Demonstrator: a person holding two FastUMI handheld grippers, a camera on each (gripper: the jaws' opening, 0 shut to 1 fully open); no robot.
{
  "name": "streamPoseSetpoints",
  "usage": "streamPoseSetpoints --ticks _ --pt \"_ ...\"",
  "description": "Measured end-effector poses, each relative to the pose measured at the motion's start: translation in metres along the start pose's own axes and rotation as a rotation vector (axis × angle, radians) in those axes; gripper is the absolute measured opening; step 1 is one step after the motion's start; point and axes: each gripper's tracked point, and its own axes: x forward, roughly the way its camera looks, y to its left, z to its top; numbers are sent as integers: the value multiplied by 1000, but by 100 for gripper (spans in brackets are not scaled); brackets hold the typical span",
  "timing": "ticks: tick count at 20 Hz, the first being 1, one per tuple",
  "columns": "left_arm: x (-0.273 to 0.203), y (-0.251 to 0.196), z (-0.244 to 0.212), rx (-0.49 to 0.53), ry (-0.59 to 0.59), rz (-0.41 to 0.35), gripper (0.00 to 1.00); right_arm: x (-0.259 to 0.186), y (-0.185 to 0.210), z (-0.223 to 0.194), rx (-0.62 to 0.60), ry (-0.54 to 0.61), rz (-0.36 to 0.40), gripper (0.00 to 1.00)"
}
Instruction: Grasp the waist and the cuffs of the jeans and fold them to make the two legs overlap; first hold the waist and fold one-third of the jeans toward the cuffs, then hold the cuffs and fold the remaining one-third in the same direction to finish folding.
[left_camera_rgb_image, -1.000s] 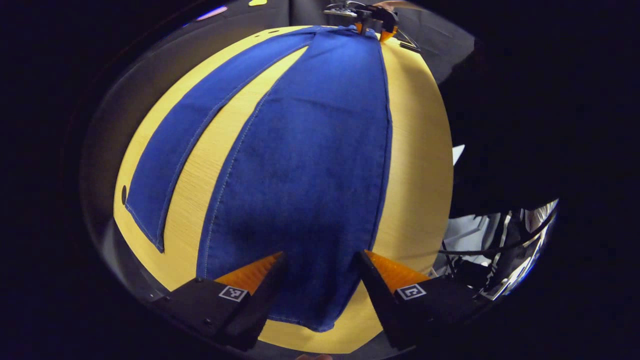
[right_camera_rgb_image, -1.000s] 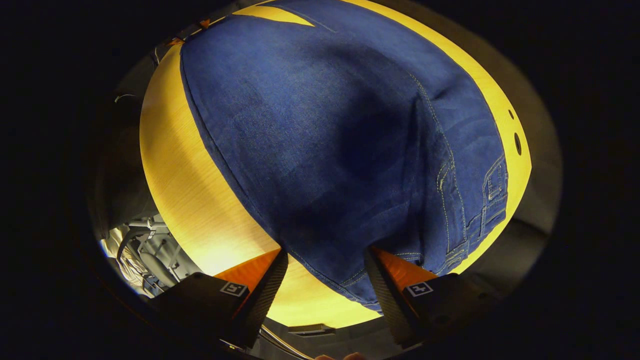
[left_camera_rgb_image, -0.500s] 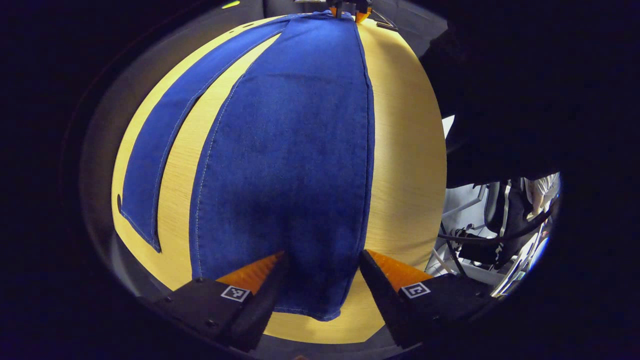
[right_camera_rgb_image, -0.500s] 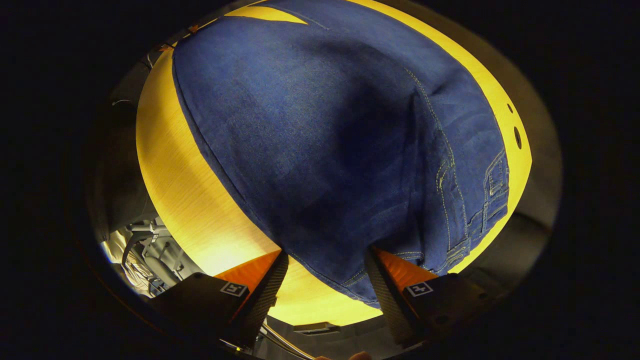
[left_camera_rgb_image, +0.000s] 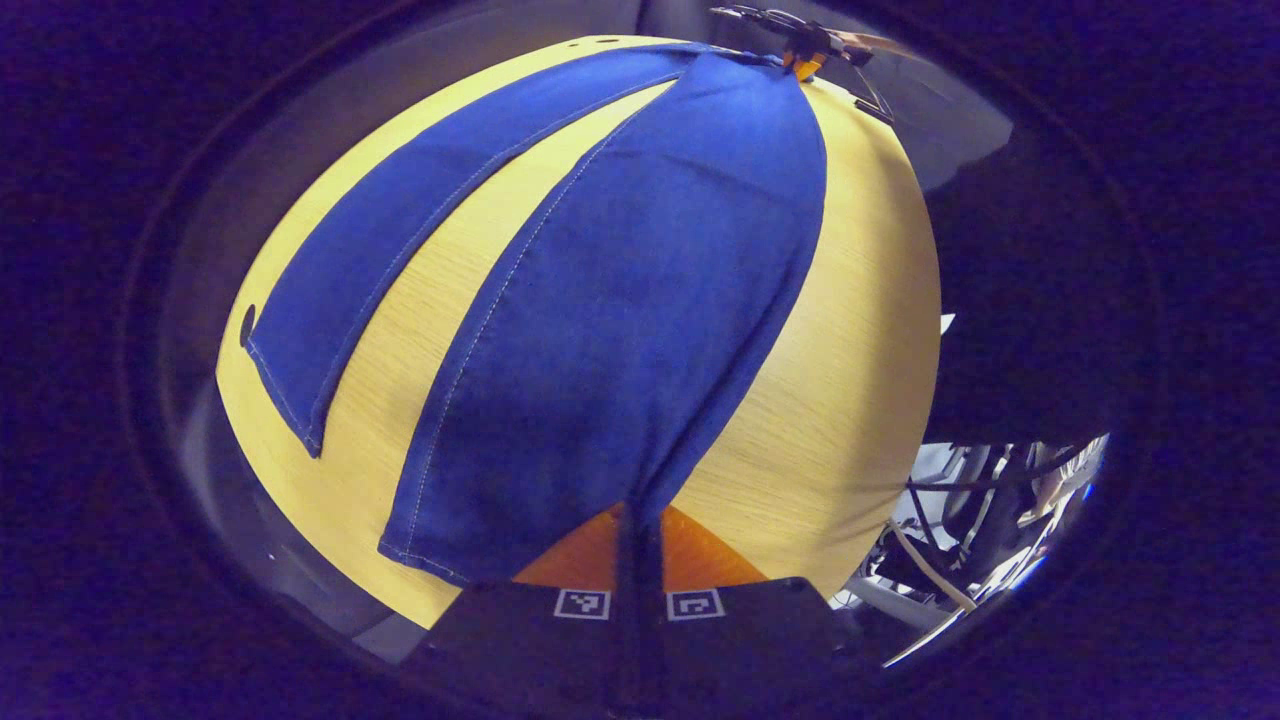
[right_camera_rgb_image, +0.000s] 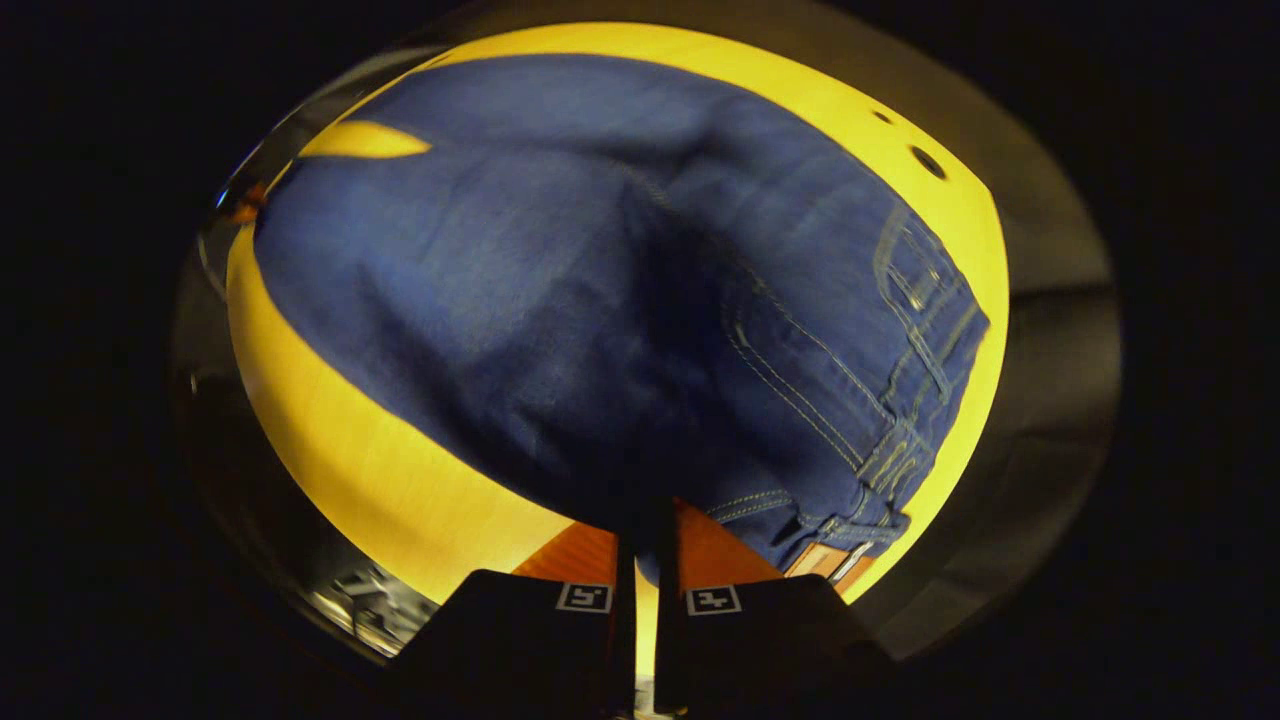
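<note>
L gripper view, near: left gripper (left_camera_rgb_image: 640, 520) is closed tight on the cuff (left_camera_rgb_image: 560, 530) of the nearer leg of the jeans (left_camera_rgb_image: 620, 300), both fingers pinching denim. That leg runs fwd across the yellow wooden table (left_camera_rgb_image: 850, 350); other leg (left_camera_rgb_image: 400, 250) lies flat, splayed apart w/ table showing between. Far end: the right gripper (left_camera_rgb_image: 800, 60) sits at the waist.

R gripper view, near: right gripper (right_camera_rgb_image: 640, 530) is closed on the waist edge; waistband w/ belt loops & tan patch (right_camera_rgb_image: 825, 560) just beside it. Denim bulges over table (right_camera_rgb_image: 350, 470) beyond.
</note>
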Motion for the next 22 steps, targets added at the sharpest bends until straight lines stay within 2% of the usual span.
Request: streamPoseSetpoints --ticks 1,4,6,10,15,19,20,21,22 --pt "-5 2 2 -27 -10 -8 6 -1 0 -1 35 -16 6 5" --pt "-22 13 13 -93 -67 10 6 -15 -1 5 122 -96 25 5" --pt "-39 29 25 -162 -113 55 6 -31 -3 19 155 -163 33 5" --pt "-64 57 54 -298 -209 100 6 -66 -13 53 252 -298 51 5" --pt "-115 80 81 -457 -367 161 6 -115 -38 108 314 -452 11 5" --pt "-175 105 122 -594 -470 228 6 -112 -64 152 396 -502 -33 5" --pt "-185 114 126 -629 -468 246 6 -102 -71 165 423 -512 -52 0" --pt "-191 124 131 -666 -462 273 6 -95 -78 177 451 -520 -70 5" --pt "-186 137 143 -707 -444 295 6 -86 -84 189 474 -514 -89 5"
